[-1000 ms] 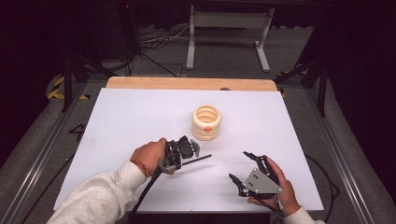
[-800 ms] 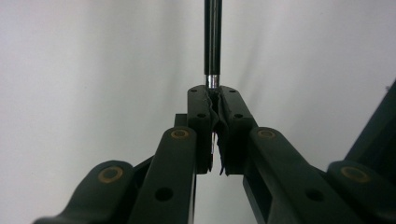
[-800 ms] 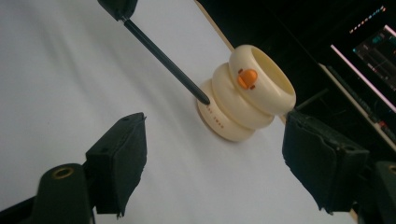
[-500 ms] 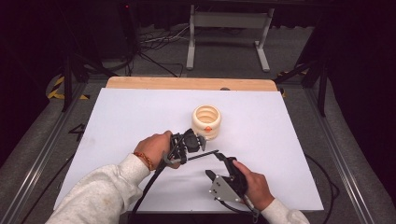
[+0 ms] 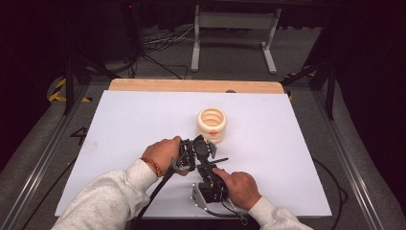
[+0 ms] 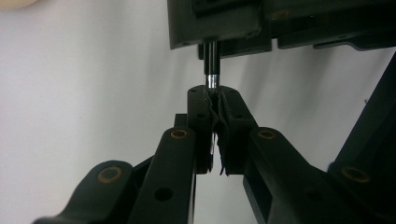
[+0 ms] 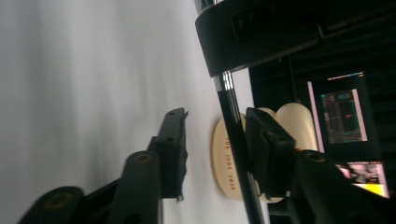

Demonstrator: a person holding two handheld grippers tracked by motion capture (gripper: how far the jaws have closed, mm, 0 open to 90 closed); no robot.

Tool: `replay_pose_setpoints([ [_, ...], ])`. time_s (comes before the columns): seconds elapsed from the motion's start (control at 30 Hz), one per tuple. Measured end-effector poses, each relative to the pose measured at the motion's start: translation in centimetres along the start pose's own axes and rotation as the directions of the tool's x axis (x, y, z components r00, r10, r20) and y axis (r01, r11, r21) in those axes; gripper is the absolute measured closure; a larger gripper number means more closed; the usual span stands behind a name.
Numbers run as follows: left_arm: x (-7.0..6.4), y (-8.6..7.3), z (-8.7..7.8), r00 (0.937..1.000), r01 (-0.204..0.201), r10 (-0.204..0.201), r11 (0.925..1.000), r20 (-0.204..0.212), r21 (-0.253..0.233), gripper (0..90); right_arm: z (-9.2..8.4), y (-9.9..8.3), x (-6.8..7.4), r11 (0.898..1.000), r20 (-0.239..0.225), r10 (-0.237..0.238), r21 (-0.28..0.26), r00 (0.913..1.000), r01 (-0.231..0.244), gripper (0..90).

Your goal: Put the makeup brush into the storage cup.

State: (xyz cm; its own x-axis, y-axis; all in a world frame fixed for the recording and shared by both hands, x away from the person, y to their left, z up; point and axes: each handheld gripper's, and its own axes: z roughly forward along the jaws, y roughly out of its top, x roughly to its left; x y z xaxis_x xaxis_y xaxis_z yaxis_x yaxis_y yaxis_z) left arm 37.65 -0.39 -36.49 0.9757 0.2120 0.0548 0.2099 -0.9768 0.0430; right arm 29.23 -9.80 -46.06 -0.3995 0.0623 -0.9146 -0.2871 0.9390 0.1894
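Observation:
My left gripper [image 5: 209, 154] [image 6: 214, 93] is shut on a thin black pen [image 6: 211, 70] with a silver band, held low over the white table near its front middle. The pen [image 5: 221, 160] points right. My right gripper [image 5: 206, 168] [image 7: 217, 116] comes up from just in front of it, open, with its jaws on either side of the pen [image 7: 236, 140]. The shaft lies close against the right-hand jaw. A cream ribbed holder [image 5: 211, 123] [image 7: 223, 161] stands just beyond both grippers.
The white table sheet [image 5: 124, 124] spreads left and right of the hands, with a wooden strip [image 5: 191, 86] at its far edge. Lit screens [image 7: 343, 116] show off to the side in the right gripper view. Stands and cables lie on the dark floor beyond.
My right gripper has travelled left from the table's front right to the left gripper and now straddles the pen. The left gripper has shifted slightly right with the pen.

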Motion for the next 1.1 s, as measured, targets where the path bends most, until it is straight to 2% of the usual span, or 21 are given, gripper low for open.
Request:
replay_pose_setpoints([
  [0.07,0.0,0.0,0.1,1.0000,0.002,-0.002,1.0000,0.006,-0.005,84.8,0.3,0.3,0.1,0.999,0.022,-0.038,0.027,0.9991,0.037,71.9],
  [0.13,-0.1,0.0,0.1,0.9999,-0.008,0.008,1.0000,0.008,0.004,84.8,0.4,0.3,0.2,0.998,0.020,-0.044,0.035,0.9988,0.043,75.4],
  [0.17,-0.2,0.0,0.2,0.9998,-0.007,0.007,0.9999,0.020,-0.012,84.8,0.5,0.4,0.1,0.998,0.031,-0.059,0.039,0.9978,0.058,79.3],
  [0.37,-0.5,0.0,0.3,0.9996,-0.018,0.018,0.9998,0.021,-0.011,84.8,0.7,0.3,0.2,0.997,0.017,-0.061,0.045,0.9980,0.060,81.4],
  [0.47,-0.4,-0.2,0.2,0.9995,-0.018,0.019,0.9992,0.025,-0.034,84.1,0.6,0.2,0.4,0.996,0.000,-0.077,0.045,0.9970,0.077,83.8],
  [0.57,-0.3,-0.8,-0.3,0.9997,-0.017,0.019,0.9957,0.018,-0.091,83.3,0.6,0.0,0.1,0.998,0.004,-0.050,0.041,0.9988,0.049,83.8],
  [0.6,-0.2,-1.2,-0.5,0.9998,-0.011,0.013,0.9912,0.012,-0.132,83.1,0.5,-0.1,0.0,0.998,0.005,-0.047,0.046,0.9989,0.047,83.8],
  [0.63,-0.1,-1.5,-0.8,0.9998,-0.015,0.013,0.9891,-0.014,-0.147,81.0,0.5,-0.3,-0.2,0.998,-0.003,-0.036,0.050,0.9993,0.036,83.9],
  [0.67,0.0,-2.1,-1.1,0.9998,0.005,-0.009,0.9841,-0.018,-0.178,78.2,0.5,-0.3,-0.3,0.998,0.001,-0.031,0.058,0.9995,0.031,83.9],
  [0.73,0.2,-3.9,-1.6,0.9983,0.022,-0.036,0.9603,-0.045,-0.278,73.5,0.5,-0.9,-0.7,0.999,-0.013,-0.012,0.048,0.9998,0.013,83.9],
  [0.77,0.2,-3.9,-1.6,0.9983,0.022,-0.036,0.9603,-0.045,-0.278,68.3,0.5,-0.9,-0.7,0.999,-0.013,-0.012,0.048,0.9998,0.013,83.9],
  [0.8,0.3,-4.9,-1.8,0.9967,0.036,-0.057,0.9474,-0.058,-0.318,68.3,0.3,-1.1,-0.9,0.998,-0.010,-0.003,0.056,0.9999,0.004,83.9],
  [0.83,0.2,-6.0,-1.9,0.9957,0.022,-0.054,0.9276,-0.076,-0.373,67.6,0.3,-1.4,-1.0,0.998,-0.007,0.028,0.057,0.9996,-0.028,83.9],
  [0.87,0.2,-7.1,-2.0,0.9912,0.017,-0.071,0.9053,-0.112,-0.424,64.3,0.2,-1.6,-1.3,0.998,-0.005,0.037,0.055,0.9993,-0.036,83.9],
  [0.9,0.2,-7.1,-2.0,0.9912,0.017,-0.071,0.9053,-0.112,-0.424,56.5,0.0,-1.9,-1.6,0.997,-0.004,0.065,0.051,0.9979,-0.065,83.9],
  [0.93,0.1,-8.6,-1.8,0.9779,0.021,-0.118,0.8766,-0.172,-0.481,50.8,0.0,-2.2,-1.9,0.995,-0.012,0.089,0.049,0.9960,-0.088,83.9],
  [0.97,0.0,-9.5,-1.6,0.9719,0.011,-0.129,0.8600,-0.197,-0.510,47.7,-0.1,-2.4,-2.1,0.995,-0.010,0.093,0.049,0.9956,-0.092,83.9],
  [1.0,0.0,-10.4,-1.3,0.9644,0.029,-0.169,0.8323,-0.203,-0.554,46.2,-0.1,-2.6,-2.2,0.992,-0.012,0.120,0.047,0.9927,-0.119,83.9],
  [1.03,0.0,-10.4,-1.3,0.9644,0.029,-0.169,0.8323,-0.203,-0.554,41.0,-0.2,-3.0,-2.6,0.989,-0.017,0.143,0.040,0.9896,-0.142,83.9],
  [1.07,0.1,-11.2,-1.0,0.9590,0.039,-0.192,0.8181,-0.209,-0.574,41.0,-0.2,-3.0,-2.6,0.989,-0.017,0.143,0.040,0.9896,-0.142,83.9],
  [1.1,0.2,-12.6,-0.4,0.9474,0.046,-0.228,0.7896,-0.224,-0.612,31.5,-0.4,-3.4,-3.0,0.983,-0.008,0.182,0.033,0.9832,-0.182,83.9],
])
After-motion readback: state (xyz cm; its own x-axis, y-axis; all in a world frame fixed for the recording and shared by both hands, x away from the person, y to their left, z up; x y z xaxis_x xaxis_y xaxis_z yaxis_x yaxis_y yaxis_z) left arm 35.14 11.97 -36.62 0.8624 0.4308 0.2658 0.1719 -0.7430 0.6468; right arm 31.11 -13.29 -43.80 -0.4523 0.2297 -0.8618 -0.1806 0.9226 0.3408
